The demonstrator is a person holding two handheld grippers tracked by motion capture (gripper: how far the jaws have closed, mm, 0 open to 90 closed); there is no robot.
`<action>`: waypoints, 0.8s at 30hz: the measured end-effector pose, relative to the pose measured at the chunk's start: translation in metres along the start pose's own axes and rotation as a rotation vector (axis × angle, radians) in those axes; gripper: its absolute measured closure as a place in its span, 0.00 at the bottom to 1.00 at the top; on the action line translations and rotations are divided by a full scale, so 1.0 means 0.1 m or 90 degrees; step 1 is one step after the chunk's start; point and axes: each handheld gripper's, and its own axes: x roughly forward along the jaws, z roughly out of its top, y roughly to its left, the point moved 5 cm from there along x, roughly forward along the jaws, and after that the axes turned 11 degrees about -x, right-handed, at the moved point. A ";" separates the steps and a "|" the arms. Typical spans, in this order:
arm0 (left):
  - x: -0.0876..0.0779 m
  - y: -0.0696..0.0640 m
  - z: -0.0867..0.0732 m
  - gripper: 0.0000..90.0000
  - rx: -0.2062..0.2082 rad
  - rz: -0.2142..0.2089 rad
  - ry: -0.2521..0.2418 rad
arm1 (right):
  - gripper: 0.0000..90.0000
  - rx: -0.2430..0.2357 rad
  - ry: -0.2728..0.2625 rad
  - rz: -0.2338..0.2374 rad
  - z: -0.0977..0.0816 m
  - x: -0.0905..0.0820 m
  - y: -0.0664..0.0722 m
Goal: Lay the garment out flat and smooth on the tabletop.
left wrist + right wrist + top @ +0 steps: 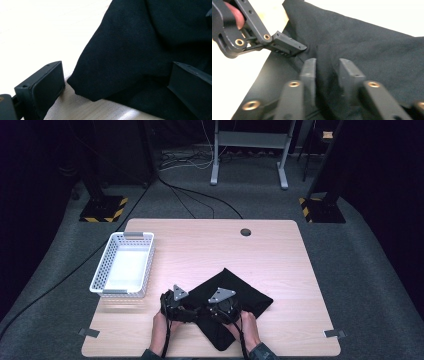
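A black cloth point(247, 296) lies folded and rumpled at the front middle of the wooden table point(225, 250). My left gripper point(187, 311) is at the cloth's left edge. In the left gripper view it point(117, 85) stands wide open, with a folded corner of the cloth point(140, 50) between its jaws. My right gripper point(216, 306) sits over the cloth just right of it. Its jaws point(328, 71) are drawn close, pinching a raised fold of the cloth point(362, 42). One of the left gripper's fingers point(287, 45) rests on the cloth just ahead of them.
A white perforated basket point(150, 265) stands empty on the table's left side, a short way from my left gripper. A round cable hole point(245, 232) is at the far edge. Bare tabletop lies beyond and right of the cloth. Tape tabs mark the front corners.
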 end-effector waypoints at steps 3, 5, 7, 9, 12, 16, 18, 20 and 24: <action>0.00 0.00 0.00 0.01 -0.001 0.000 -0.001 | 0.88 0.000 -0.006 -0.006 0.01 0.00 -0.02; 0.00 0.00 0.00 0.01 -0.001 -0.001 -0.001 | 0.92 -0.005 -0.004 -0.014 0.02 0.00 -0.02; 0.00 0.00 0.00 0.01 -0.003 -0.001 -0.002 | 0.94 -0.010 -0.007 -0.019 0.03 -0.01 -0.04; 0.00 0.00 0.00 0.01 -0.002 -0.001 -0.002 | 0.94 -0.008 -0.009 -0.024 0.04 -0.03 -0.06; 0.00 0.00 0.00 0.01 -0.002 -0.001 -0.002 | 0.94 -0.002 -0.014 -0.031 0.05 -0.07 -0.12; 0.00 0.00 0.00 0.01 -0.002 -0.001 -0.002 | 0.95 -0.001 -0.018 -0.041 0.07 -0.12 -0.18; 0.00 0.00 0.00 0.01 0.000 -0.001 -0.001 | 0.95 -0.002 -0.020 -0.044 0.08 -0.14 -0.20; 0.00 0.00 0.00 0.01 -0.002 -0.001 -0.002 | 0.95 -0.001 -0.022 -0.048 0.09 -0.15 -0.22; 0.00 0.00 0.00 0.01 -0.002 -0.001 -0.002 | 0.95 0.003 -0.028 -0.054 0.11 -0.19 -0.27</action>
